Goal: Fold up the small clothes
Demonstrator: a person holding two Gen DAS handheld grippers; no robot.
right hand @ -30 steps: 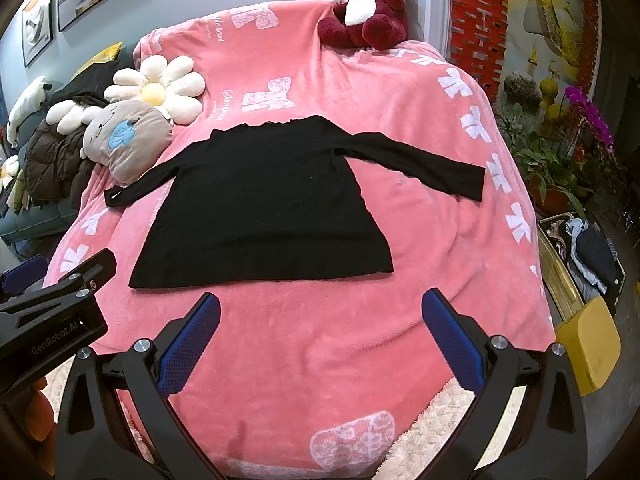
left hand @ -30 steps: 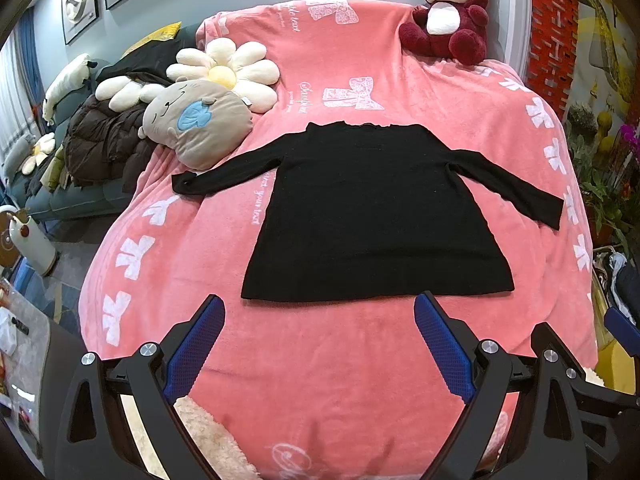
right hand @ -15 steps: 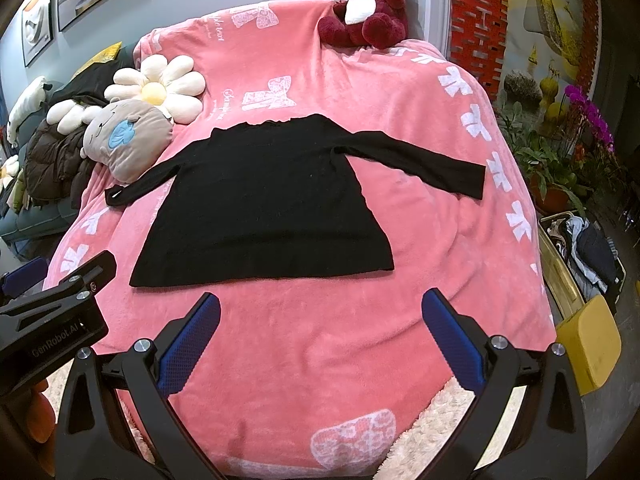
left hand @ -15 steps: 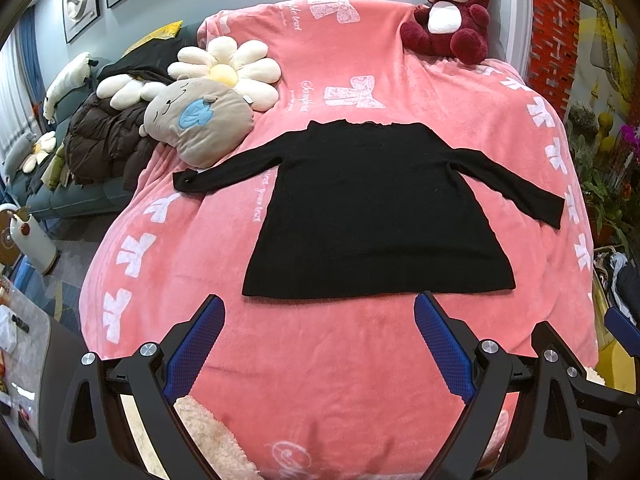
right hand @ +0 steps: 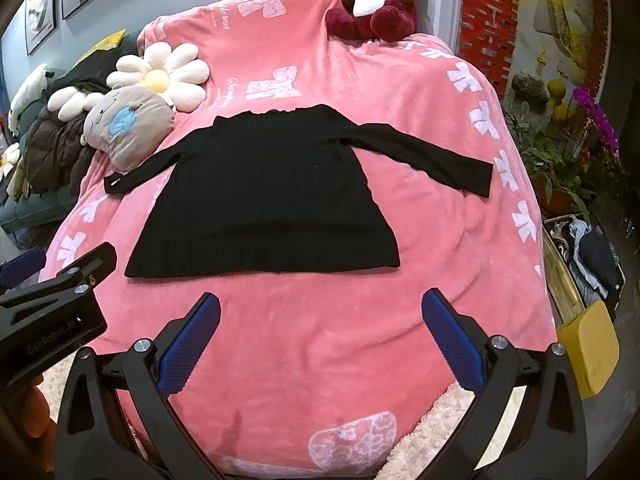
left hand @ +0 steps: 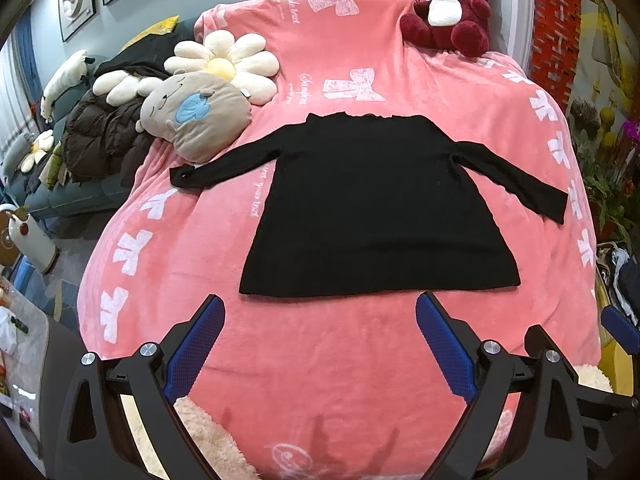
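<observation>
Here both tools point(left hand: 320, 312) point(right hand: 320, 310) gape empty; black top point(left hand: 372, 208) lies flat, neckline away, sleeves spread sideways.

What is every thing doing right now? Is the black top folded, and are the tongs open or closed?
Black top: flat, unfolded, both sleeves spread out.
Left tongs: open, empty, not touching the top.
Right tongs: open, empty.
Pink blanket: spread under the top.
Teddy bear: sitting upright.

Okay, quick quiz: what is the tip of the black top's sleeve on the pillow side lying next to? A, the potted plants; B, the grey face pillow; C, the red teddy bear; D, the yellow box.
B: the black top has its sleeve cuff ending just below the grey face pillow, far from the red teddy bear.
</observation>
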